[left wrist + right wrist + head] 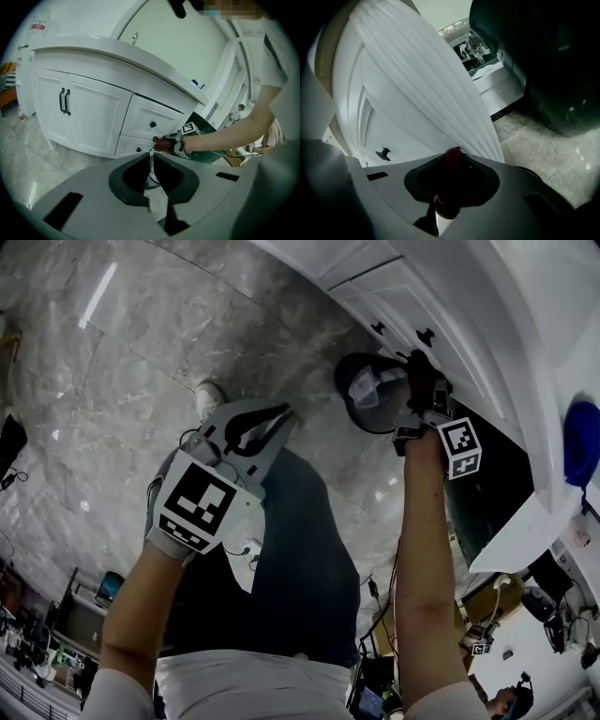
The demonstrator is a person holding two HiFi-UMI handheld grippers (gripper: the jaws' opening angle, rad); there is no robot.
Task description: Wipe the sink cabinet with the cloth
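The white sink cabinet [422,296] runs along the upper right of the head view. It has double doors and two knobbed drawers [150,123]. My right gripper [415,360] is at the drawer fronts, shut on a dark red cloth [161,143] that it presses against the cabinet face. In the right gripper view the cloth [453,155] bulges between the jaws, right next to the ribbed corner moulding [440,93], with a drawer knob [383,152] to the left. My left gripper [281,416] hangs away from the cabinet over the floor, with its jaws shut [151,161] on nothing.
A dark round bin [361,390] stands on the marble floor close beside the right gripper, and it fills the right side of the right gripper view [553,70]. A blue object [581,442] lies on the countertop. The person's leg and shoe [208,395] are below the left gripper.
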